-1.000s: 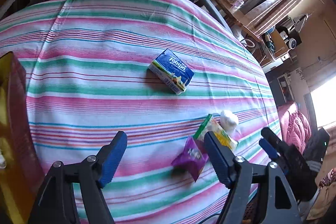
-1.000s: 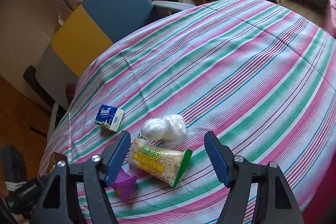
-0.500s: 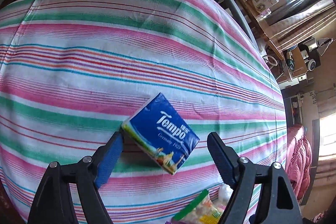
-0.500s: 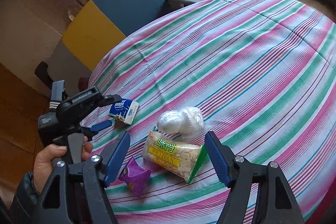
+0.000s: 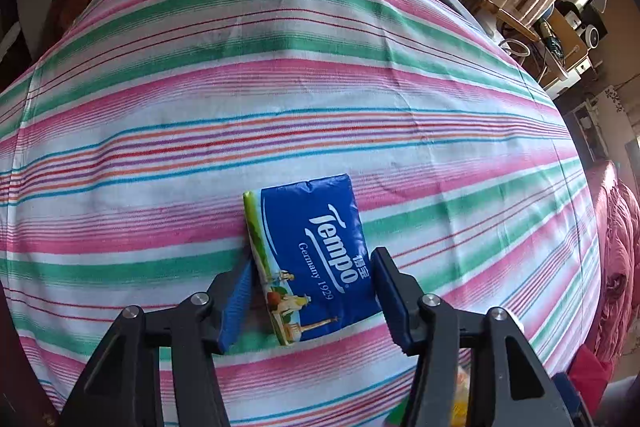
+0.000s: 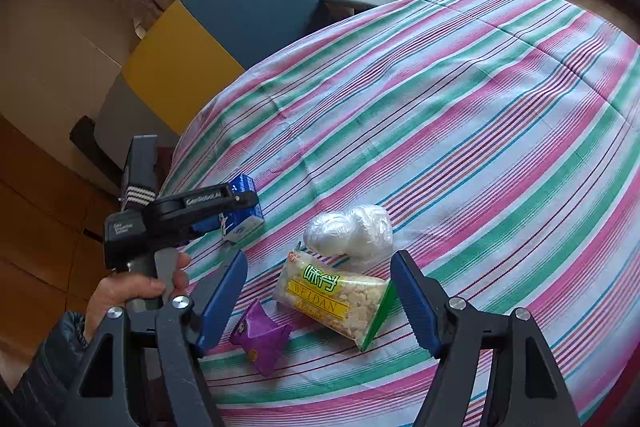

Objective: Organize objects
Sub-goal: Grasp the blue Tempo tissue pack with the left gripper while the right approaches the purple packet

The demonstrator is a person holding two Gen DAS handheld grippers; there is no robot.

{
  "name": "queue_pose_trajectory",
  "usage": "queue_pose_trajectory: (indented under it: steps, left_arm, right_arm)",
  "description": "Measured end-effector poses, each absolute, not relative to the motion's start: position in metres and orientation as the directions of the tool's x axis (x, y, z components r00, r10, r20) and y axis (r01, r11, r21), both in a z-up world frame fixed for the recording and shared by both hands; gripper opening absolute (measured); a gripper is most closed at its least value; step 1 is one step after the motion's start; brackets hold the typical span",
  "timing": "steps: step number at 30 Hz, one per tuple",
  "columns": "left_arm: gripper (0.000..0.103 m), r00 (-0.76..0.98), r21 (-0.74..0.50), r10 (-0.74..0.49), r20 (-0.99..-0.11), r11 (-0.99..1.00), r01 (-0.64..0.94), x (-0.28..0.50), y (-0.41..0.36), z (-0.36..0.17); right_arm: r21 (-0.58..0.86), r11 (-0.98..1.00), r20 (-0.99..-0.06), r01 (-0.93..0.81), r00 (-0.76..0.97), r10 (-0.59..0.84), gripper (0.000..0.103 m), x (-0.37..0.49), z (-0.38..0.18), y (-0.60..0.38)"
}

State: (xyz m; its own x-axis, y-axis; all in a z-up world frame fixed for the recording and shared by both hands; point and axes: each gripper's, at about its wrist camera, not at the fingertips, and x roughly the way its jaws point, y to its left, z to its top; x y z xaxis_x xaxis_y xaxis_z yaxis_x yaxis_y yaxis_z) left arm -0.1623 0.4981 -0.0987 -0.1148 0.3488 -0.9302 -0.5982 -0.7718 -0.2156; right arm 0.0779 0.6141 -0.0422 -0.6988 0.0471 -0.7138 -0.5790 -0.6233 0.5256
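Closing around a blue Tempo tissue pack point(image 5: 316, 255), the left tongs point(image 5: 310, 297) straddle it on the striped bench point(image 5: 280, 87); the blue pads sit at its two long edges, seemingly just touching, with the pack flat on the cloth and not yet lifted.

From the right wrist, the right tongs point(image 6: 320, 301) hang apart and empty above a Weidan snack bag point(image 6: 334, 297), with a purple sachet point(image 6: 260, 341) and a clear-wrapped white bundle point(image 6: 348, 231) close by. A hand point(image 6: 132, 291) steers the left tool. Sorting looks barely begun: everything still lies loose.
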Motion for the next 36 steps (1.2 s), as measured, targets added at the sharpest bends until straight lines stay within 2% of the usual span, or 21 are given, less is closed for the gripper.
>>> queue_pose_trajectory:
  steps: [9,15,23,25,32,36]
  left_arm:
    - [0.057,-0.172,-0.17,0.356,-0.918,-0.748,-0.642,-0.087,0.392,-0.093]
    - [0.057,-0.215,-0.159,0.388,-0.896,-0.733,-0.661,-0.037,0.344,-0.089]
    - [0.057,-0.249,-0.155,0.424,-0.871,-0.717,-0.679,-0.026,0.335,-0.093]
    - [0.056,-0.262,-0.138,0.424,-0.867,-0.71,-0.691,-0.022,0.335,-0.095]
    - [0.054,-0.305,-0.089,0.421,-0.854,-0.696,-0.712,-0.015,0.334,-0.098]
    - [0.053,-0.298,-0.11,0.434,-0.85,-0.699,-0.706,-0.017,0.329,-0.097]
  right_arm:
    - [0.508,-0.627,-0.725,-0.591,-0.686,0.059,0.074,0.077,-0.042,0.615]
    - [0.493,-0.707,-0.731,-0.507,-0.682,-0.021,0.071,0.061,-0.042,0.597]
    - [0.408,-0.831,-0.782,-0.378,-0.614,-0.105,0.06,0.036,-0.05,0.557]
    - [0.386,-0.853,-0.796,-0.351,-0.593,-0.117,0.051,0.032,-0.053,0.549]
    - [0.277,-0.934,-0.84,-0.224,-0.528,-0.122,0.051,0.017,-0.054,0.51]
    - [0.166,-0.974,-0.878,-0.156,-0.473,-0.073,0.061,-0.003,-0.061,0.493]
